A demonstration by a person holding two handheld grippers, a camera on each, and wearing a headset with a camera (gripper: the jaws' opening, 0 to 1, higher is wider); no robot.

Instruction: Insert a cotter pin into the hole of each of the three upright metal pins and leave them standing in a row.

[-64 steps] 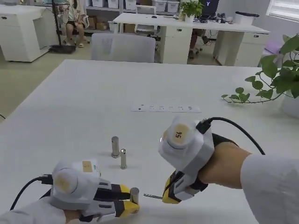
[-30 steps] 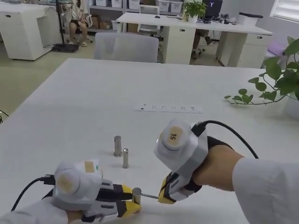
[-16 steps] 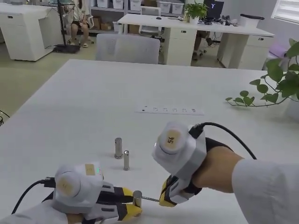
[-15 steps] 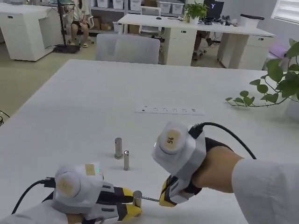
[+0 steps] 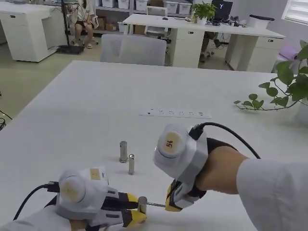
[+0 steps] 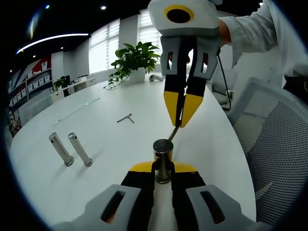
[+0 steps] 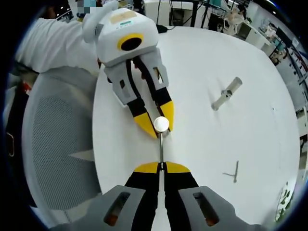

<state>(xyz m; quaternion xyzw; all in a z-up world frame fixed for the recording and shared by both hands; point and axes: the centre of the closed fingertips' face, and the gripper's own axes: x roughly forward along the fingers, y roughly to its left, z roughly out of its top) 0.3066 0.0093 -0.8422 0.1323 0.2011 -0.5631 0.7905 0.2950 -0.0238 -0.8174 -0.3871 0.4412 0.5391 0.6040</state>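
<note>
My left gripper (image 5: 136,212) is shut on an upright metal pin (image 5: 142,203) near the table's front edge. In the left gripper view its jaws clamp the pin (image 6: 163,155) low on the shaft. My right gripper (image 5: 169,206) is shut on a thin cotter pin (image 5: 155,204), held level with its tip at the pin's upper side. In the right gripper view the cotter pin (image 7: 161,149) runs straight from my jaws to the pin's round top (image 7: 161,124). Two more metal pins (image 5: 123,151) (image 5: 131,164) stand upright behind, close together.
A spare cotter pin (image 6: 126,118) lies on the white table (image 5: 86,110) beyond the work. A flat power strip (image 5: 175,114) sits mid-table, a leafy plant (image 5: 284,86) at the right edge, and a grey chair (image 5: 134,49) at the far side.
My right gripper has moved left with the cotter pin, closing the gap until its tip meets the held metal pin. The left gripper has kept its hold.
</note>
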